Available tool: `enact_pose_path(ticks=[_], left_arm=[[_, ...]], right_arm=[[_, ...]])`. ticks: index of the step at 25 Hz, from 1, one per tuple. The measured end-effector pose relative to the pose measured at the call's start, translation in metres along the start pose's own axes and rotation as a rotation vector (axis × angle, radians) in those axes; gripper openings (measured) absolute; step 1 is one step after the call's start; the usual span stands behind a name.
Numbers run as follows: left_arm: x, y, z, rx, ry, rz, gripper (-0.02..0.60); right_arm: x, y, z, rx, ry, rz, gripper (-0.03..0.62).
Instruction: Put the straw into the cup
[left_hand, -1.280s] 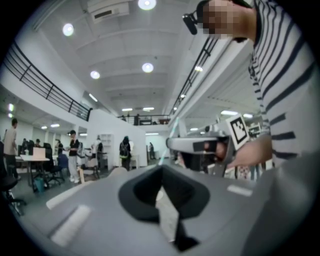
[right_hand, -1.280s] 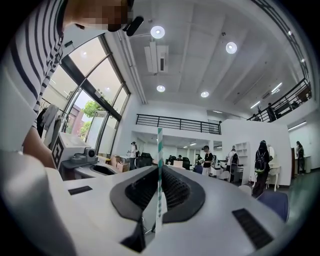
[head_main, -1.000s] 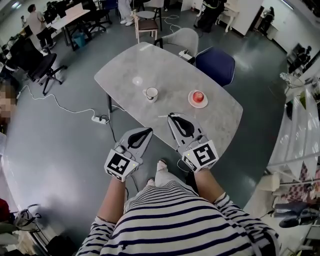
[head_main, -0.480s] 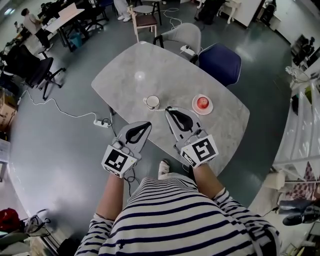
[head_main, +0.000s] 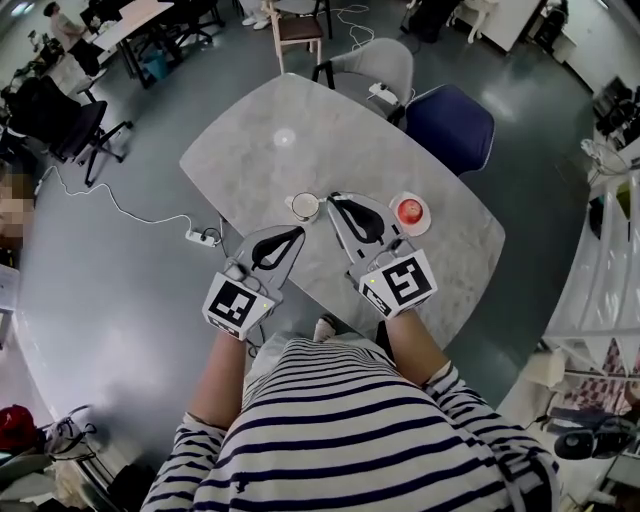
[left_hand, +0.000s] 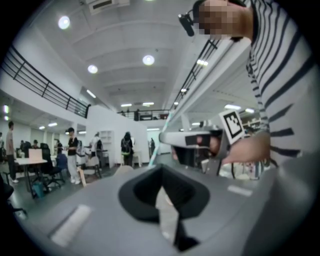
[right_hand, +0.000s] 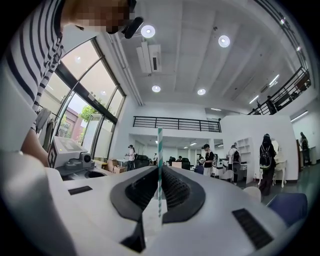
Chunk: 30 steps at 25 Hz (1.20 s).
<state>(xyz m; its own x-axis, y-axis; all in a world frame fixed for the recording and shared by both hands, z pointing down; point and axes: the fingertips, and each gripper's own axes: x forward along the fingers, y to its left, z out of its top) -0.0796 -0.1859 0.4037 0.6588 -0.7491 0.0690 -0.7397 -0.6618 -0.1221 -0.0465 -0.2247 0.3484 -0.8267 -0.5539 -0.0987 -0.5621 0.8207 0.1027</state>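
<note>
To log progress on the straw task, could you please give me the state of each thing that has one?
right gripper: shut on straw.
left gripper: shut, empty.
straw: upright between the right jaws.
cup: upright on table, no straw inside.

The cup (head_main: 304, 206) is sitting on the table (head_main: 300, 130), the plate (head_main: 410, 211) lying to its right. The right gripper (head_main: 335, 198), gripping the straw (right_hand: 160, 170), is hanging between them. The left gripper (head_main: 297, 234) is hovering nearer the person. Two chairs (head_main: 450, 125) are standing behind.
</note>
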Motion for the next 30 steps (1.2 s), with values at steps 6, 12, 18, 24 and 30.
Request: enact_pose_path(ticks=[6, 12, 18, 24, 30], left_arm=[[0.009, 0.024, -0.009, -0.012, -0.002, 0.019, 0.008], [0.02, 0.05, -0.019, -0.038, -0.016, 0.009, 0.008], [0.027, 0.082, -0.027, -0.056, -0.018, -0.025, 0.008], [0.033, 0.113, -0.036, -0.072, -0.006, -0.069, 0.008], [0.039, 0.137, -0.043, -0.083, -0.006, -0.106, 0.008]], right_arm=[[0.018, -0.01, -0.014, -0.002, 0.029, 0.012, 0.025], [0.035, -0.022, -0.041, 0.019, 0.084, -0.011, 0.025], [0.068, -0.029, -0.07, 0.014, 0.165, -0.03, 0.025], [0.098, -0.036, -0.104, 0.035, 0.247, -0.056, 0.024], [0.115, -0.043, -0.133, 0.055, 0.314, -0.092, 0.023]])
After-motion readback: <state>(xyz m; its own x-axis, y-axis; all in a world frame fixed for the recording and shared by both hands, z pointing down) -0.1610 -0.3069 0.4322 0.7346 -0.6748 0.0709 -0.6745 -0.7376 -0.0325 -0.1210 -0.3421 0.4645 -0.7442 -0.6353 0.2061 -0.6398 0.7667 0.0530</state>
